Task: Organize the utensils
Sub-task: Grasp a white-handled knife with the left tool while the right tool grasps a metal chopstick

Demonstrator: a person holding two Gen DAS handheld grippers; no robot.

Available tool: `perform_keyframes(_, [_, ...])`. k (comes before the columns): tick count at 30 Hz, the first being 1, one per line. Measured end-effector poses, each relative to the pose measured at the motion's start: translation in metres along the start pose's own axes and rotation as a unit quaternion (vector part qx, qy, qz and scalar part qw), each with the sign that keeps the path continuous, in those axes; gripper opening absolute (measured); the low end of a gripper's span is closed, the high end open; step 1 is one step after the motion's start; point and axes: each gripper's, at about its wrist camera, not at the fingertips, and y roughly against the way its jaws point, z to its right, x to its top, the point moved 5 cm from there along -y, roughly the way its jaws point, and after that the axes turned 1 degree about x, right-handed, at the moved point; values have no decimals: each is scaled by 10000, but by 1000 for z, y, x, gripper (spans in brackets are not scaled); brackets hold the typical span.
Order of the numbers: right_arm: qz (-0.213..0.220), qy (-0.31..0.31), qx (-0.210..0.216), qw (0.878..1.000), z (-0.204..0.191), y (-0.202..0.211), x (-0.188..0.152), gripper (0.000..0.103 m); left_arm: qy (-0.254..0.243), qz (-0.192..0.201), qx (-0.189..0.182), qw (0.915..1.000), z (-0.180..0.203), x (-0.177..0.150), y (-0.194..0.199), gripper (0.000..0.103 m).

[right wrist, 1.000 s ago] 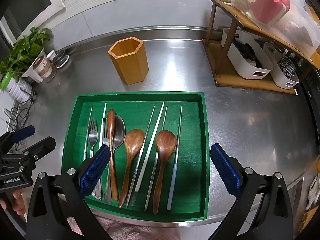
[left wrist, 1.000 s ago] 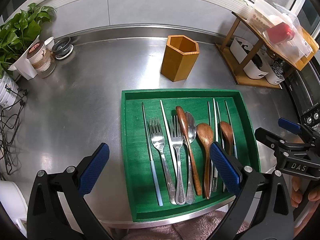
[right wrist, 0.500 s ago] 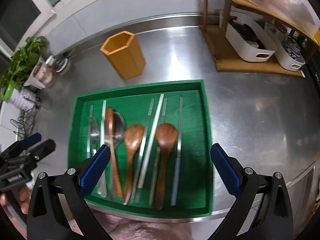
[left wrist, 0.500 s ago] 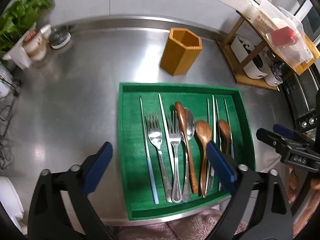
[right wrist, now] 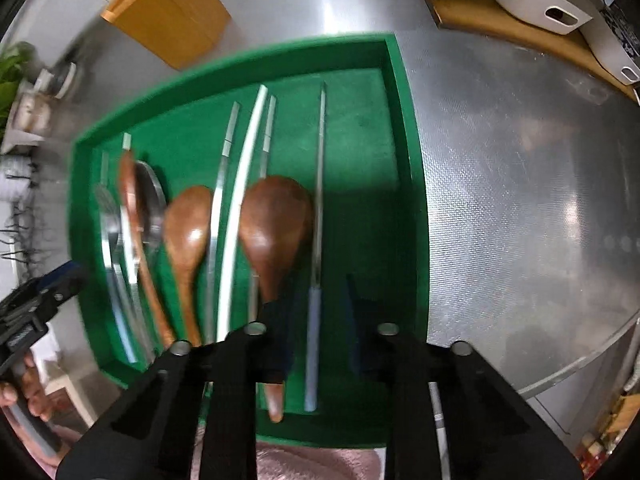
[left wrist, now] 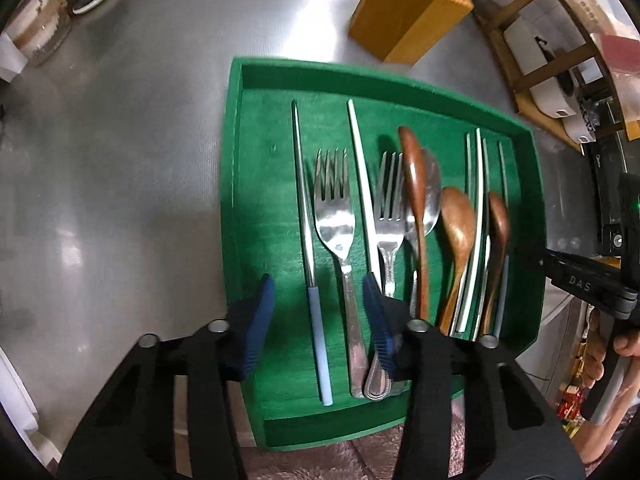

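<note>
A steel surface carries a green tray of mixed utensils, with a hexagonal wooden holder beyond it. The step is the first pick. The left tool, jaws just narrowing but not yet pressing, straddles a blue-handled chopstick and a fork. The right tool has been closing around the other blue-handled chopstick, still untouched. Next, each should probably pinch one piece, then lift.

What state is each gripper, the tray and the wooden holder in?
left gripper: jaws have just been closing, open around a fork handle and leftmost chopstick
right gripper: jaws have just been closing, open around rightmost chopstick
green tray: full of flat-lying utensils
wooden holder: upright, nothing sticking out
</note>
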Motion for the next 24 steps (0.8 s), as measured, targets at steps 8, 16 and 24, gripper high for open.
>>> perform_keyframes(8, [-91,54,-159,9998,-9,-9,2,14,-54,-248,127,9996,-4,6,-20,21])
perform_keyframes(16, [-199,231,-391,9988,-21,-21,2,11,-292,-348,550,9975,7,11,-29,18])
perform_keyframes(24, [-378,383,-679,9962,-42,-33,12,6,-594,-353,1102,9915,22,13,-34,4])
